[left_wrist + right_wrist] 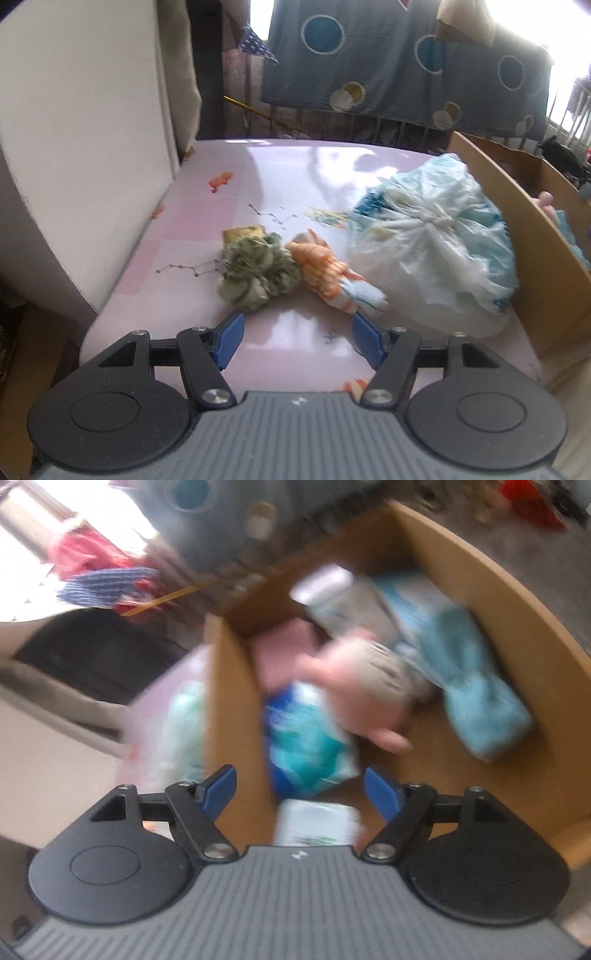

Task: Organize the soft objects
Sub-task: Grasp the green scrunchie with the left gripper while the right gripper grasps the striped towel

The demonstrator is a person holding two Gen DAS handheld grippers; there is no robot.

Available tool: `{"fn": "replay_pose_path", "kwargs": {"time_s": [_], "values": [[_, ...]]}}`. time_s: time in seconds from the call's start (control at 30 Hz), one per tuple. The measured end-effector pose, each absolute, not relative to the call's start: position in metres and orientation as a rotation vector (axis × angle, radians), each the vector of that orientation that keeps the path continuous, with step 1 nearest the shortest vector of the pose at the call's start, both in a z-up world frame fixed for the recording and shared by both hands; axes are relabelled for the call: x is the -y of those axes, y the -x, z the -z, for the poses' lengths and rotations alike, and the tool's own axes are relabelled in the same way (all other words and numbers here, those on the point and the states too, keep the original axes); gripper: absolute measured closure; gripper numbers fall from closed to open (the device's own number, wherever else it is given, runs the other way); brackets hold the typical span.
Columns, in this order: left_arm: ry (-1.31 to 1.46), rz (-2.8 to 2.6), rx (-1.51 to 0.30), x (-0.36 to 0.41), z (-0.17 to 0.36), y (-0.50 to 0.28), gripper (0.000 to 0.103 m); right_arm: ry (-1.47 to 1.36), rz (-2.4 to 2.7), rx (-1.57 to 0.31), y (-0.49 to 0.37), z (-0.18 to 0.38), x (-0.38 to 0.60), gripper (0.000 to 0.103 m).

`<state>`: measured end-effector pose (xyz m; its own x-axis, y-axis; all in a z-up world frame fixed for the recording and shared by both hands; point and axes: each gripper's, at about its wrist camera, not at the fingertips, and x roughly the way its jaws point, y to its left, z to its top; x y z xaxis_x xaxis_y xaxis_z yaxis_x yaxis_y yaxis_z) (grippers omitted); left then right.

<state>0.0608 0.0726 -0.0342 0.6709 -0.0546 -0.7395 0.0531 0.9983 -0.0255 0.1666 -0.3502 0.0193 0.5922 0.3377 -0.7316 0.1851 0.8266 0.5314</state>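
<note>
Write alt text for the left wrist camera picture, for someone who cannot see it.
A green fabric scrunchie and an orange-striped rolled cloth lie touching on a glossy pink table, just beyond the left gripper, whose blue-tipped jaws stand open and empty. To the right sit a knotted plastic bag and a cardboard box.

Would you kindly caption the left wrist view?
Open left gripper facing green scrunchie and orange-striped cloth on pink table.

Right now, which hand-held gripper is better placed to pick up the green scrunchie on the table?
Left. The left hand-held gripper is open just short of the green scrunchie. The right hand-held gripper is open over the cardboard box.
</note>
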Motion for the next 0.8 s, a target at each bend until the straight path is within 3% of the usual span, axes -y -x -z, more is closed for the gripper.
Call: {"fn": "replay_pose_path", "kwargs": {"time_s": [0.2, 0.4, 0.6, 0.8], "values": [[-0.136, 0.018, -0.749, -0.075, 0.046, -0.078, 0.038, -0.395, -0.466, -0.968, -0.196, -0.035, 0.223, 0.023], [-0.183, 0.068, -0.747, -0.091, 0.066, -0.106, 0.047, -0.082, -0.681, -1.058, -0.227, -0.001, 0.099, 0.025], [-0.107, 0.162, -0.805, -0.111, 0.083, -0.138, 0.048, 0.018, -0.720, -1.179, -0.261, 0.048, 0.036, 0.037], [-0.069, 0.181, -0.856, -0.117, 0.098, -0.158, 0.069, 0.085, -0.687, -1.256, -0.281, 0.090, 0.018, 0.050]]}}
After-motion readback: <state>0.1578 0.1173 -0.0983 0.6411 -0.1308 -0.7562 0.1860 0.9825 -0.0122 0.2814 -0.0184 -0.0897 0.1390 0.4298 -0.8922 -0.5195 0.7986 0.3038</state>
